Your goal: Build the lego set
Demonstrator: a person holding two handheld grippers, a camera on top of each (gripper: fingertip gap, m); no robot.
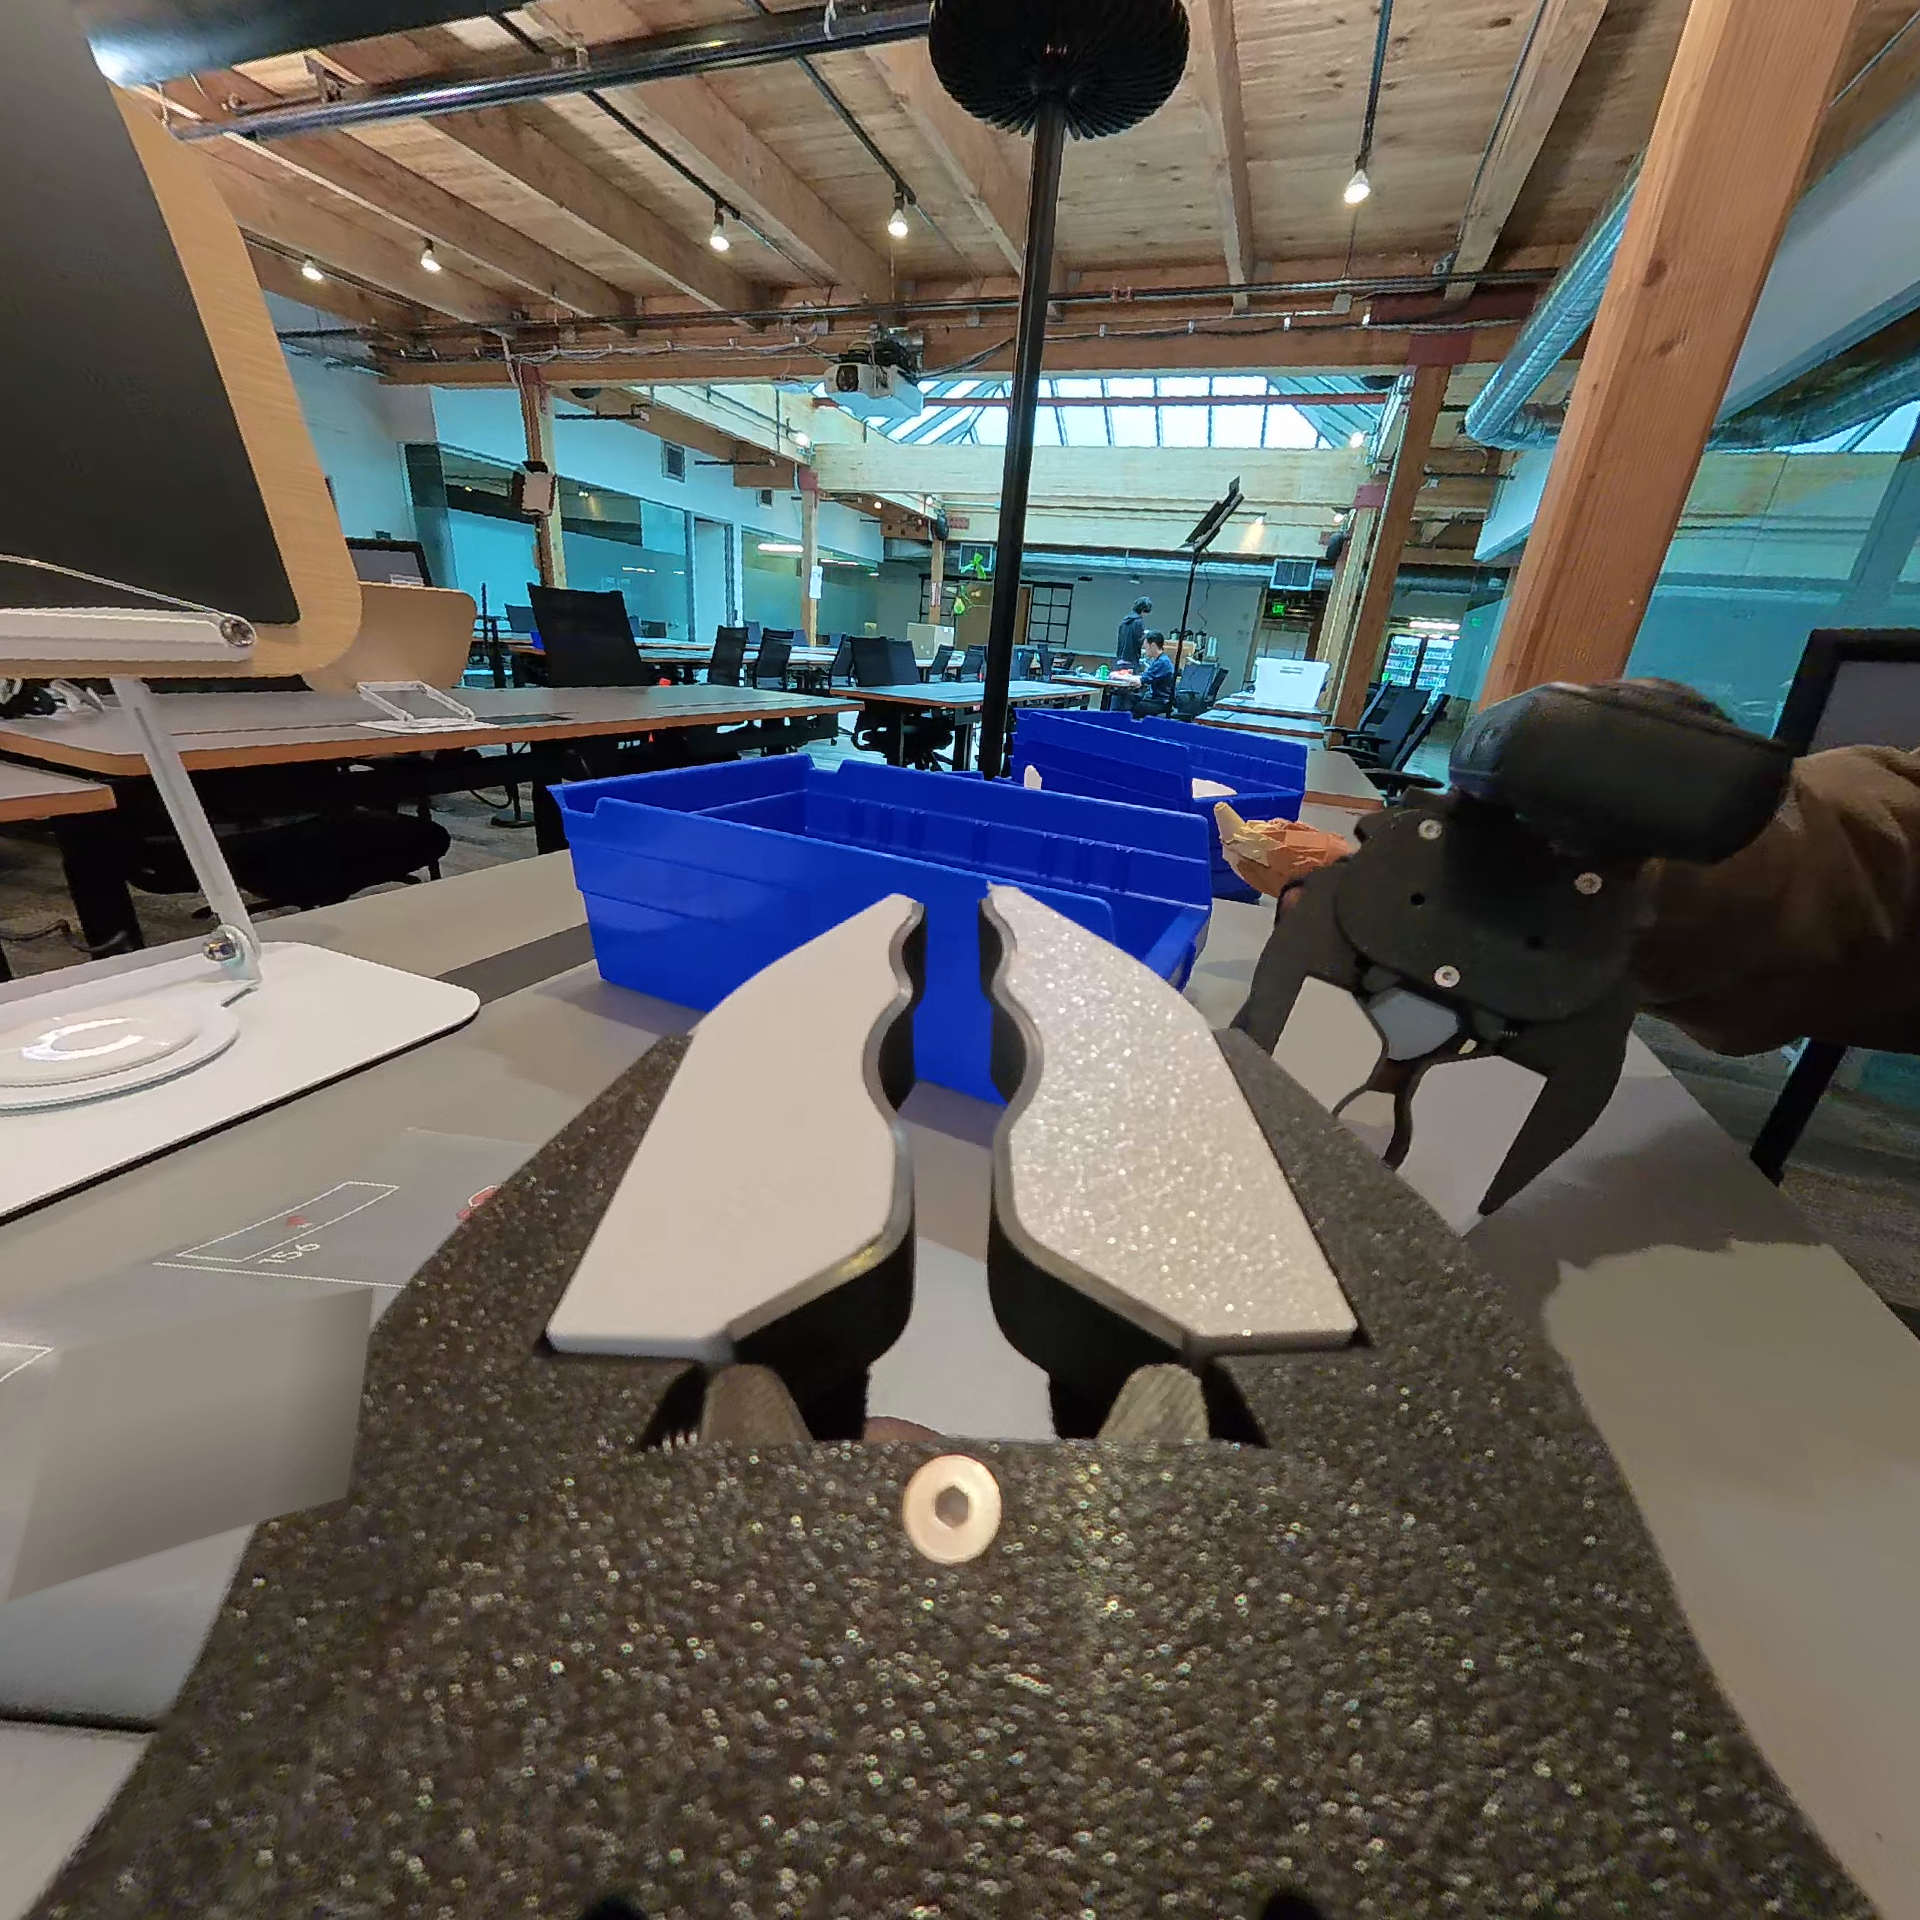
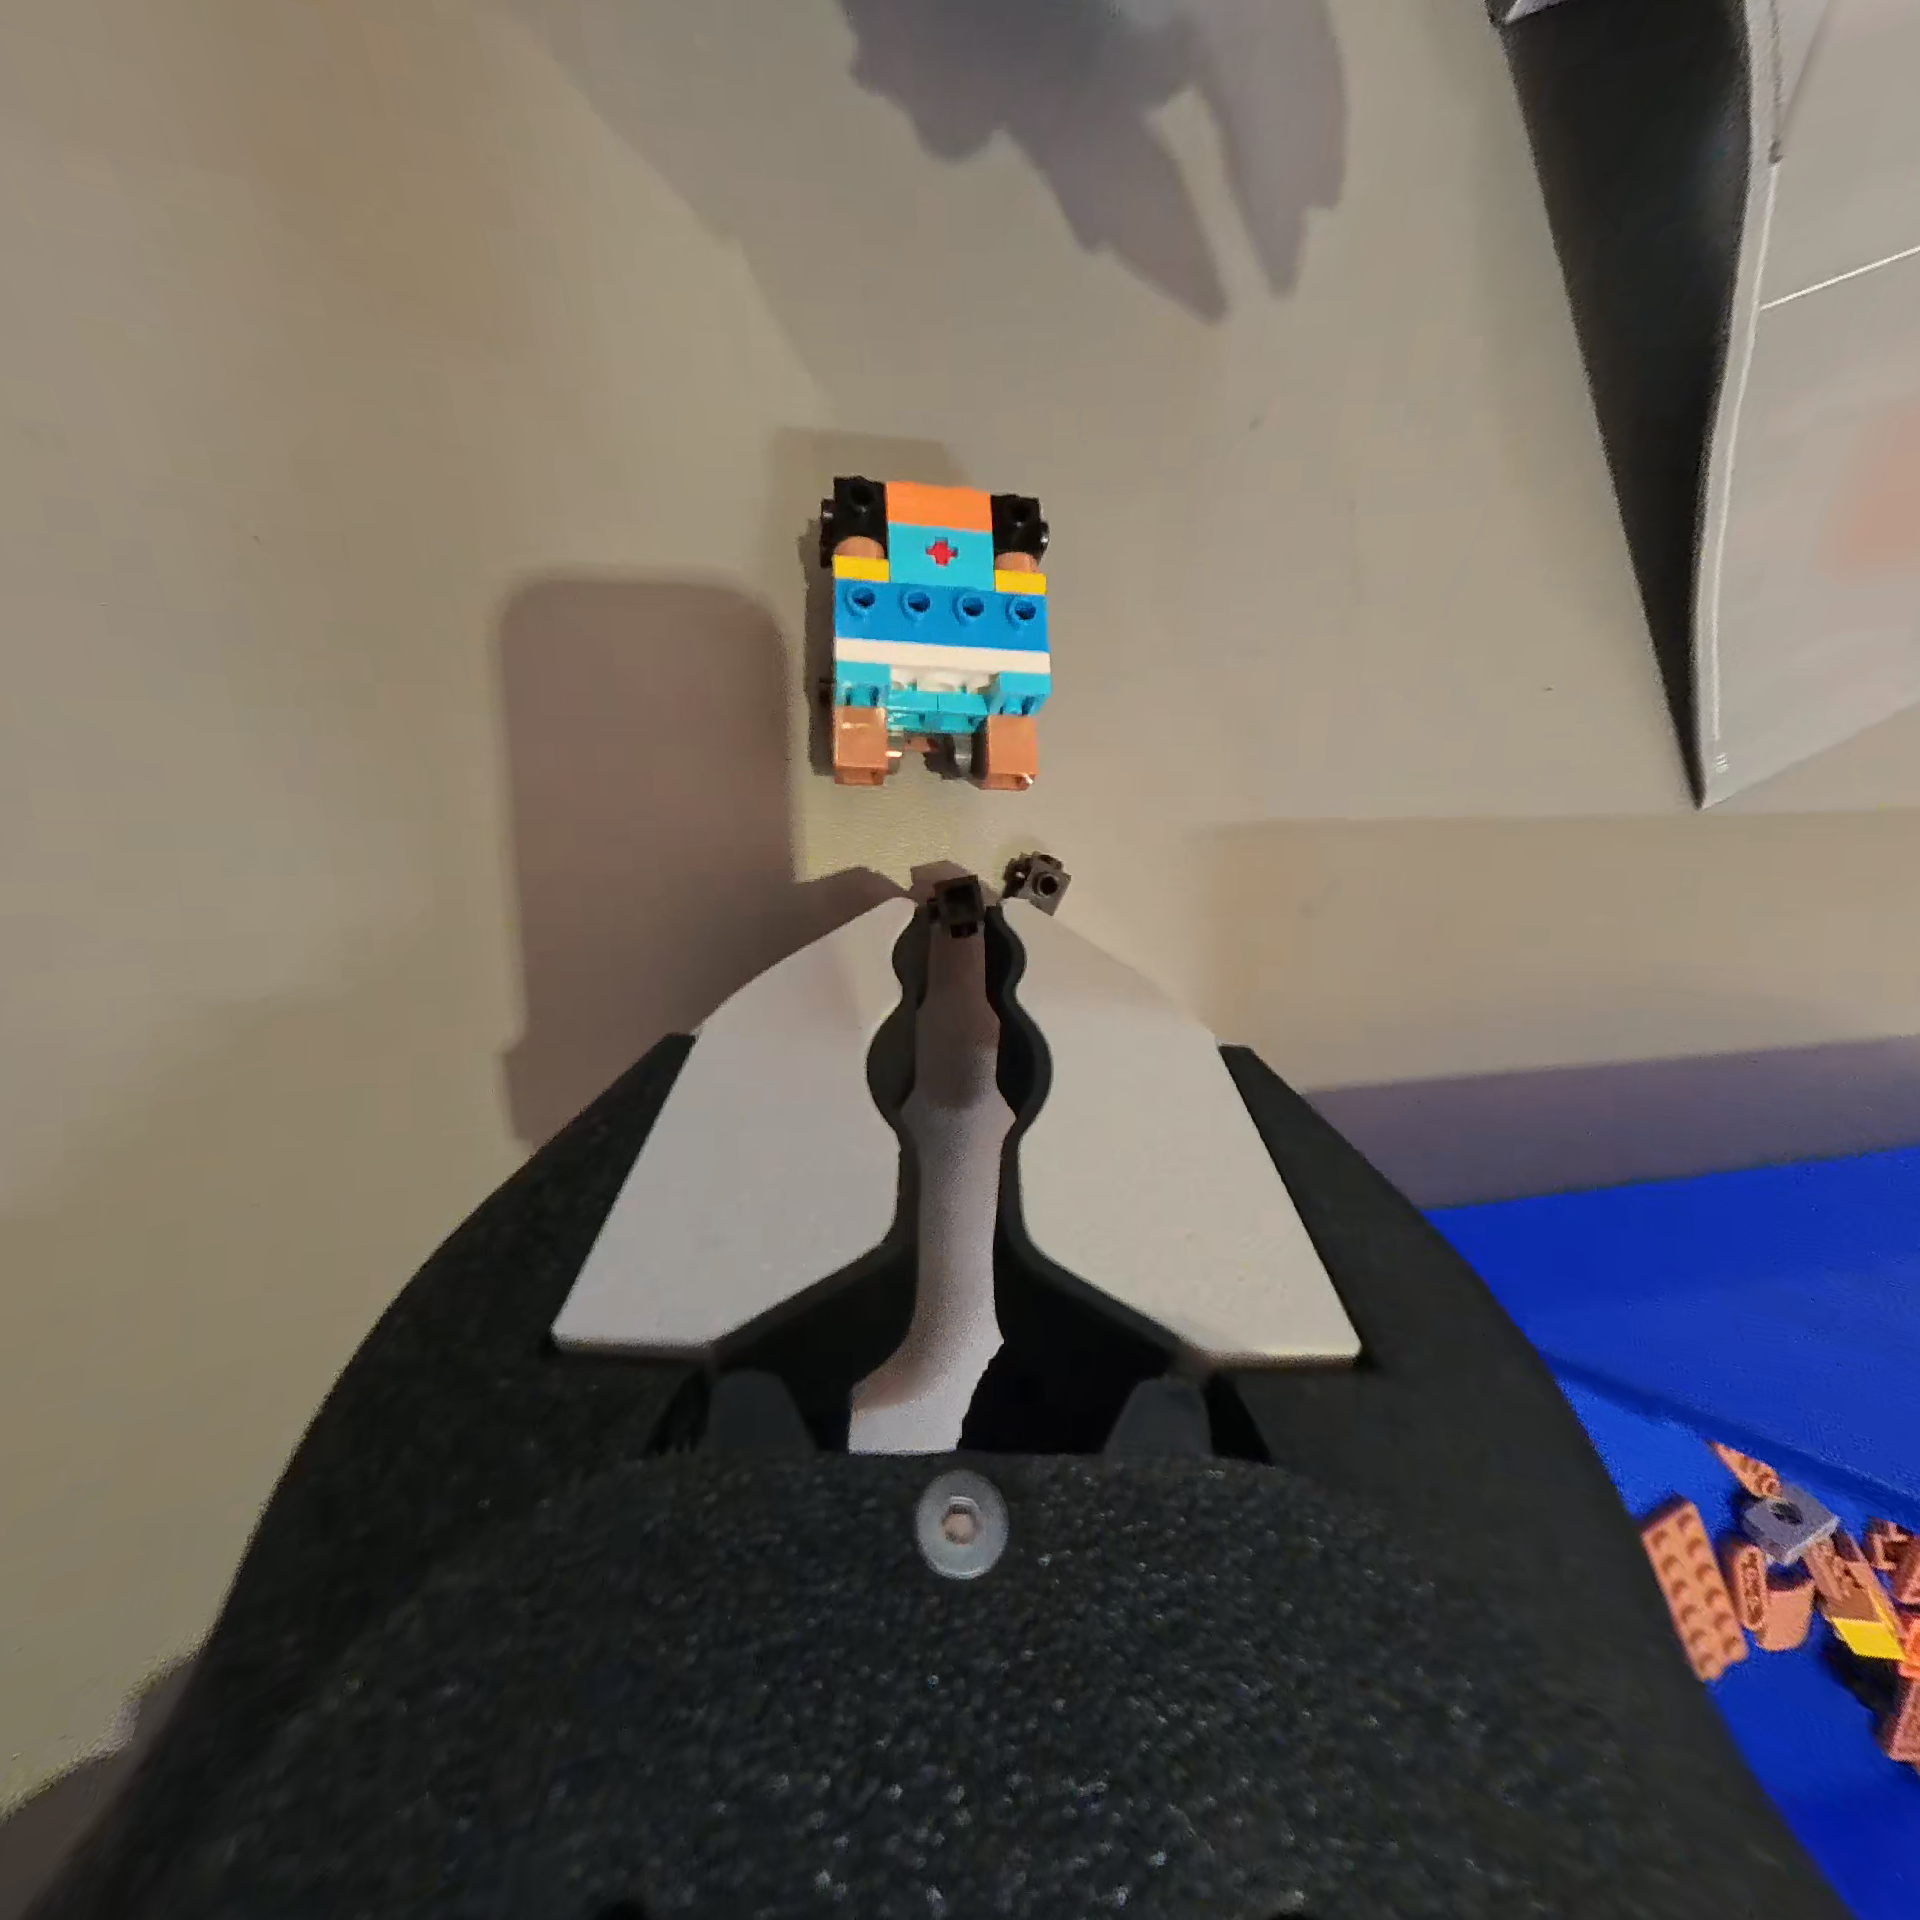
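Our right claw (image 2: 956,914) pinches a small black piece (image 2: 957,902) at its very tips, low over the surface (image 2: 312,520). A second black piece (image 2: 1042,881) lies loose just beside the tips. Beyond them sits the model (image 2: 938,634), a stack of orange, blue and white bricks with black pieces at its far corners.

Our left claw (image 1: 951,925) is nearly pressed together, holds nothing, and hangs well apart from the work.

Risks, as we judge them:
- The grip is shallow. A twist or side load could flip the piece out.
- The loose piece sits close to the tips. A sideways sweep could knock it away.
- The model is unbraced. Pressing a piece on could push it along the surface.

Clearance: open surface lies left of the model. To the right, the bin (image 2: 1662,1299) of spare bricks (image 2: 1704,1605) borders our path. In the left wrist view, two blue bins (image 1: 883,862) stand ahead, and a stand base (image 1: 260,1049) sits to the left.
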